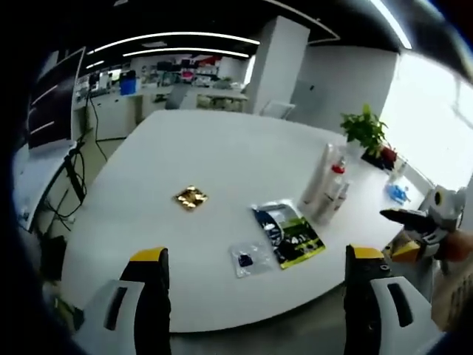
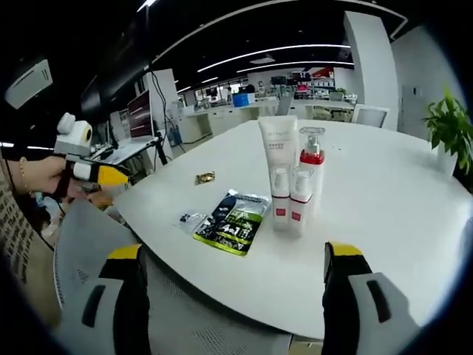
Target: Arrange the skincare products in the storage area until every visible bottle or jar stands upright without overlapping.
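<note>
1. Skincare containers – four, grouped upright at the middle of the right gripper view: one tall white tube [image 2: 278,151], one red-collared pump bottle [image 2: 312,159], two small clear-capped bottles [image 2: 280,194] [image 2: 300,198].
2. Dark green-printed pouches [image 2: 233,222] – one, lying flat.
3. Small clear packets [image 2: 189,219] – one.
4. Gold foil packets [image 2: 205,177] – one.
5. Potted plants [image 2: 448,129] – one, at the right edge.

Open-plan office seen: white surface [image 1: 222,163] at center, white pillar [image 1: 275,63] upper center, ceiling light strips [image 1: 177,37] upper left, bright window [image 1: 429,111] at right, potted plant [image 1: 364,129].
</note>
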Motion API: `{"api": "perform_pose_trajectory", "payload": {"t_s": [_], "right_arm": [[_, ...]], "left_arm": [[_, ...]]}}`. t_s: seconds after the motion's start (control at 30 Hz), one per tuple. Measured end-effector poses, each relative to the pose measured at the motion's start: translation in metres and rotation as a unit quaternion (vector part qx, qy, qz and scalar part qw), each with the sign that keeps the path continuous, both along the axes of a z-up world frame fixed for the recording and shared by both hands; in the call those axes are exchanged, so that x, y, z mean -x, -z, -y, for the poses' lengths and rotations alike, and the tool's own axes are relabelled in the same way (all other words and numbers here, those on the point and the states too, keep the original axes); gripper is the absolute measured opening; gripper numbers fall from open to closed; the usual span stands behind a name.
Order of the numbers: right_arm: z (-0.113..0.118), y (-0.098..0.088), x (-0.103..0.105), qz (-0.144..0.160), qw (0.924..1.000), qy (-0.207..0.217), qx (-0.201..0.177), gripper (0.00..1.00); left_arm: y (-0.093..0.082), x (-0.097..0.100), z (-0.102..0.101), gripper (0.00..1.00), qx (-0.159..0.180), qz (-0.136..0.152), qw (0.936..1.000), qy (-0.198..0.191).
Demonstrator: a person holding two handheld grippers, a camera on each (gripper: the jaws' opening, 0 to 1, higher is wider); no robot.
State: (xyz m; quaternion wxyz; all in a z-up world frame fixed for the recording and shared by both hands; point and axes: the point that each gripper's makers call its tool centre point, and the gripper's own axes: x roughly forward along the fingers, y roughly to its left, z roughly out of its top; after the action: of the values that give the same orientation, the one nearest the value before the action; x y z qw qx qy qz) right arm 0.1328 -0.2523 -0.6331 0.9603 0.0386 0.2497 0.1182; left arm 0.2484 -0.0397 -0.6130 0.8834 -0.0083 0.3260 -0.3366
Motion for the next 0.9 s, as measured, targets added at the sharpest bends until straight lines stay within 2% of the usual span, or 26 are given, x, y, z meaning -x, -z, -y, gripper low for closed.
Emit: {"api": "perform_pose_trajectory", "payload": {"t_s": [0.07, 0.27, 0.43, 0.57, 0.73, 0.83, 0.9], "right_arm": [[0.0, 0.001, 0.0, 0.0, 1.0, -0.003, 0.001, 1.0], [-0.001, 0.004, 0.0, -0.005, 0.9999, -0.008, 0.009, 1.0], [0.007, 0.009, -0.001, -0.017, 0.9998, 0.011, 0.0, 1.0], [0.012, 0.008, -0.003, -0.014, 0.9996, 0.025, -0.007, 1.0], [0.013, 0.01, -0.004, -0.02, 0.999, 0.036, -0.015, 1.0], [0.016, 0.011, -0.004, -0.027, 0.9986, 0.042, -0.016, 1.0], [0.016, 0.012, -0.004, -0.03, 0.9989, 0.037, 0.003, 1.0]], "left_arm": [[0.005, -0.006, 0.0, 0.97, -0.014, -0.004, 0.9999, -0.007], [0.016, -0.025, 0.007, 0.97, -0.023, -0.021, 0.999, -0.032], [0.026, -0.04, 0.017, 0.97, -0.03, -0.029, 0.9985, -0.035], [0.037, -0.055, 0.017, 0.97, -0.055, -0.033, 0.9968, -0.048], [0.054, -0.079, 0.014, 0.97, -0.06, -0.06, 0.9933, -0.079], [0.059, -0.089, 0.018, 0.95, -0.074, -0.058, 0.9935, -0.064], [0.062, -0.097, 0.019, 0.94, -0.093, -0.046, 0.9932, -0.052]]}}
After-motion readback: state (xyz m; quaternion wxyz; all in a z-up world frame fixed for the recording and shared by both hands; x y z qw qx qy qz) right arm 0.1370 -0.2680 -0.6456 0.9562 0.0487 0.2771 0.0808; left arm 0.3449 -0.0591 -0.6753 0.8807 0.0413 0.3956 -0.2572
